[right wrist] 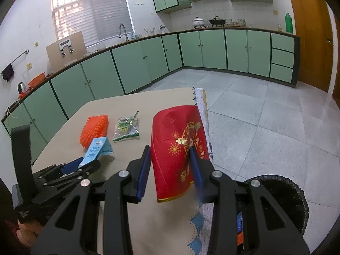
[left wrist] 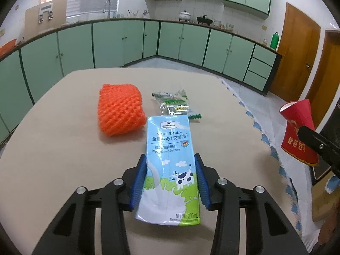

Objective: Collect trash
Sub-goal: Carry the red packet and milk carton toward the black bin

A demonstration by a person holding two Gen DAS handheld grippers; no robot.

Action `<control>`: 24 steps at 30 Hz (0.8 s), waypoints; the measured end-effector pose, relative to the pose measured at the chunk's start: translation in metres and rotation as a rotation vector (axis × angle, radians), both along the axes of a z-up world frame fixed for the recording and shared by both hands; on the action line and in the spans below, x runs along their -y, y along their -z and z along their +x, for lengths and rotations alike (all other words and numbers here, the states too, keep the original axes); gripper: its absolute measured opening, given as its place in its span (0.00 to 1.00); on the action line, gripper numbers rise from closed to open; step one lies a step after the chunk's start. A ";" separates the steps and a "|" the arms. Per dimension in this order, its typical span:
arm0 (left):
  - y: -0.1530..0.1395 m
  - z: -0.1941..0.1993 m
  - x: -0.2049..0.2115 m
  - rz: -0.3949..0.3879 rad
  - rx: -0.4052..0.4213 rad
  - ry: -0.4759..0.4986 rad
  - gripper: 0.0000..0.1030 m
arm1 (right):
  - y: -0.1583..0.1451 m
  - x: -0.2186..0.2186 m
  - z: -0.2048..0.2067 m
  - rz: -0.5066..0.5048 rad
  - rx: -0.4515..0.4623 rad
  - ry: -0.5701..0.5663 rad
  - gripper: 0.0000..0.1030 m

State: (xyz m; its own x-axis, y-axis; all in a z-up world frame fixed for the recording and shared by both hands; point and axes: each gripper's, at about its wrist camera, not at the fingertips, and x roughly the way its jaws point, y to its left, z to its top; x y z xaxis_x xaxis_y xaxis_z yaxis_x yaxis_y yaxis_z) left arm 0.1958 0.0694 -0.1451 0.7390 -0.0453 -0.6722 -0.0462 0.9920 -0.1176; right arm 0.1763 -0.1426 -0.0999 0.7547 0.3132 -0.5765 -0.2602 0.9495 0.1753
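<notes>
A light-blue milk carton (left wrist: 170, 161) lies lengthwise between the blue pads (left wrist: 140, 182) of my left gripper (left wrist: 171, 159), which press on both its sides; in the right wrist view the carton (right wrist: 98, 148) tilts up from that gripper (right wrist: 82, 163). My right gripper (right wrist: 170, 148) is shut on a red paper cup (right wrist: 176, 146), whose wall is dented under the right finger. The cup (left wrist: 297, 127) hangs at the table's right edge. An orange foam net (left wrist: 120, 111) and a crumpled clear-green wrapper (left wrist: 174, 104) lie on the beige table (left wrist: 63, 148) beyond the carton.
A black-lined bin (right wrist: 286, 191) stands on the floor right of the table, below my right gripper. A white cloth with blue zigzag trim (left wrist: 265, 127) hangs over the table's right edge. Green kitchen cabinets (left wrist: 119, 42) run along the far walls.
</notes>
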 end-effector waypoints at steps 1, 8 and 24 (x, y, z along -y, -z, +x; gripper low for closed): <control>-0.004 -0.003 0.000 0.001 0.008 0.003 0.42 | -0.001 -0.001 -0.001 -0.001 0.003 0.002 0.34; -0.026 -0.012 0.021 0.010 0.055 0.065 0.42 | -0.014 0.013 -0.018 -0.005 0.028 0.034 0.34; -0.046 -0.019 0.128 -0.021 0.118 0.290 0.42 | -0.026 0.102 -0.069 -0.031 0.060 0.222 0.34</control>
State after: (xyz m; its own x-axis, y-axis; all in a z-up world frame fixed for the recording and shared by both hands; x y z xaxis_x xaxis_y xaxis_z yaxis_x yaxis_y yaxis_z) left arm 0.1769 -0.0591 -0.0991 0.7662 -0.2790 -0.5789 0.2538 0.9590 -0.1262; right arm 0.1071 -0.2450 -0.0743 0.8365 0.1179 -0.5351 -0.0530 0.9894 0.1352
